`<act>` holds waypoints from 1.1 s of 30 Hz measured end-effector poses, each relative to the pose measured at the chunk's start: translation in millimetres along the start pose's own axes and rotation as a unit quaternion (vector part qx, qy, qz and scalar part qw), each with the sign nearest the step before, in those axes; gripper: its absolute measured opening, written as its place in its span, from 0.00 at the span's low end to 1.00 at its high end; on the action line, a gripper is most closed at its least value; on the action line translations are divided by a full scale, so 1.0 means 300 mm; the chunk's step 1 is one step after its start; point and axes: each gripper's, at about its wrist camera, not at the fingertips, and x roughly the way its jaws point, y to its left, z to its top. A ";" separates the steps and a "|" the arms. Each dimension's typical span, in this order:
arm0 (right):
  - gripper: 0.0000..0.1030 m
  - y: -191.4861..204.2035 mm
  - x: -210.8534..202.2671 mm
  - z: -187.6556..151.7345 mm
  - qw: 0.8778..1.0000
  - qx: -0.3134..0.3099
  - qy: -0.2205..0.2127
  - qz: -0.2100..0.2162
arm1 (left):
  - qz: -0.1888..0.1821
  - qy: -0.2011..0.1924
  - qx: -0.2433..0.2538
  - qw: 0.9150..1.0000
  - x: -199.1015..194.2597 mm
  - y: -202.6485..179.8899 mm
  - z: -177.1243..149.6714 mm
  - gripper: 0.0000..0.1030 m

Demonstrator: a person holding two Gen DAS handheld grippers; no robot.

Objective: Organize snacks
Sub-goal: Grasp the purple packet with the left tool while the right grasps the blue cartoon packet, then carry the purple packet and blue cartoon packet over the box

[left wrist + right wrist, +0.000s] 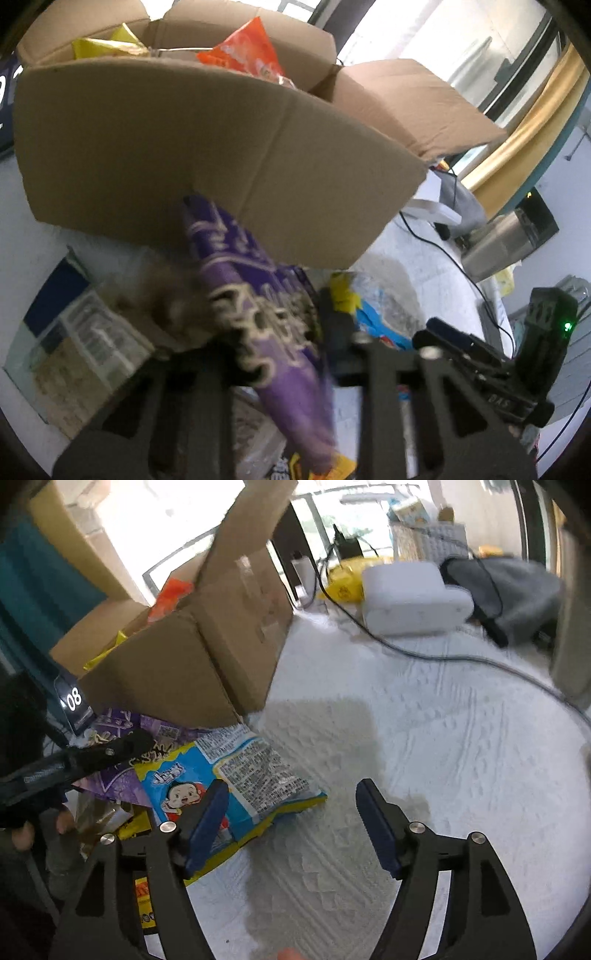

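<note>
Landmark: the cardboard box (207, 147), open at the top, standing on a white textured cloth (424, 757); all places below are given from this box.
Inside the box: an orange snack bag (243, 51) and a yellow snack bag (107, 44) stick out above the rim.
Left gripper (280, 332): just in front of the near wall of the box, with its jaws closed on a purple snack bag (258, 306); the picture is blurred here, but the bag passes between the fingers.
Purple snack bag: its upper end touches or almost touches the front wall of the box, I cannot tell which; the bag is tilted, with its lower end toward the camera.
Right gripper (291, 823): in front of the box and to its right side, jaws wide apart and holding nothing; the blue pads (376, 823) are over the cloth.
Blue snack bag (236, 775): flat on the cloth, just beside the lower corner of the box, with a cartoon child on it; the left finger of the right gripper is in front of its edge.
Other packets: more purple packaging lies under the blue bag, against the foot of the box.
Behind the box: a white appliance (410, 598) with a dark cable (443, 657) across the cloth, well apart from the box.
</note>
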 end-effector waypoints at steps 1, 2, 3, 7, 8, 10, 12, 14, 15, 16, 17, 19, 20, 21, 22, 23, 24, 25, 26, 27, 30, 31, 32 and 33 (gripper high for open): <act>0.72 -0.007 0.012 -0.002 1.000 0.009 0.006 0.004 | -0.001 0.001 0.004 1.000 0.002 -0.003 -0.002 0.18; 0.72 -0.014 0.025 -0.005 1.000 0.019 0.012 0.013 | -0.003 0.000 0.006 1.000 0.001 -0.004 -0.004 0.17; 0.72 -0.017 0.035 -0.007 0.999 0.026 0.016 0.022 | -0.006 -0.003 0.008 1.000 -0.006 0.000 -0.006 0.16; 0.73 -0.017 0.063 -0.009 0.997 0.055 0.013 0.046 | -0.012 -0.018 0.015 1.000 -0.068 0.004 -0.013 0.14; 0.73 -0.016 0.067 -0.007 0.997 0.061 0.013 0.046 | -0.014 -0.023 0.021 0.999 -0.087 0.001 -0.015 0.14; 0.73 -0.011 0.079 -0.002 0.996 0.072 0.012 0.051 | -0.011 -0.028 0.033 0.999 -0.104 -0.003 -0.018 0.13; 0.51 0.009 0.094 0.004 0.996 0.067 0.018 0.054 | -0.009 -0.028 0.040 0.999 -0.113 -0.011 -0.029 0.12; 0.39 0.027 0.097 0.003 0.996 0.067 0.017 0.054 | -0.013 -0.031 0.040 0.999 -0.123 -0.006 -0.036 0.12; 0.28 0.038 0.092 0.003 0.997 0.062 0.014 0.049 | -0.013 -0.035 0.039 0.999 -0.133 -0.002 -0.038 0.12; 0.21 0.048 0.087 0.004 0.997 0.057 0.013 0.039 | -0.016 -0.037 0.039 0.998 -0.141 -0.003 -0.039 0.12; 0.16 0.053 0.076 0.000 0.998 0.058 0.011 0.036 | -0.019 -0.043 0.040 0.998 -0.158 0.000 -0.040 0.12; 0.06 0.057 0.055 0.000 0.998 0.056 0.004 0.030 | -0.019 -0.054 0.044 0.997 -0.194 0.007 -0.041 0.12; 0.05 0.058 0.040 0.000 0.998 0.053 -0.003 0.024 | -0.020 -0.060 0.046 0.997 -0.214 0.011 -0.041 0.12; 0.04 0.063 0.023 0.001 0.999 0.048 -0.009 0.022 | -0.019 -0.066 0.047 0.997 -0.230 0.014 -0.042 0.12; 0.04 0.071 0.002 0.003 0.999 0.041 -0.016 0.018 | -0.019 -0.071 0.047 0.996 -0.249 0.019 -0.043 0.12; 0.04 0.082 -0.017 0.005 0.999 0.033 -0.025 0.012 | -0.020 -0.076 0.047 0.996 -0.267 0.022 -0.041 0.12; 0.04 0.099 -0.043 0.009 0.999 0.019 -0.035 0.003 | -0.020 -0.082 0.045 0.995 -0.285 0.029 -0.041 0.12; 0.04 0.113 -0.062 0.012 0.999 0.010 -0.043 -0.002 | -0.020 -0.087 0.044 0.995 -0.304 0.033 -0.039 0.12; 0.04 0.129 -0.089 0.017 0.999 -0.002 -0.054 -0.008 | -0.022 -0.091 0.043 0.995 -0.326 0.038 -0.037 0.12; 0.04 0.141 -0.107 0.021 0.998 -0.010 -0.061 -0.011 | -0.022 -0.096 0.043 0.994 -0.345 0.042 -0.036 0.12; 0.04 0.185 -0.181 0.037 0.995 -0.035 -0.087 -0.020 | -0.020 -0.115 0.047 0.992 -0.420 0.052 -0.030 0.12; 0.04 0.202 -0.209 0.047 0.994 -0.044 -0.097 -0.022 | -0.019 -0.120 0.049 0.991 -0.439 0.049 -0.026 0.12; 0.04 0.212 -0.225 0.057 0.993 -0.050 -0.104 -0.022 | -0.014 -0.128 0.052 0.990 -0.465 0.049 -0.022 0.12; 0.04 0.219 -0.244 0.059 0.992 -0.055 -0.110 -0.023 | -0.010 -0.136 0.056 0.989 -0.488 0.049 -0.019 0.12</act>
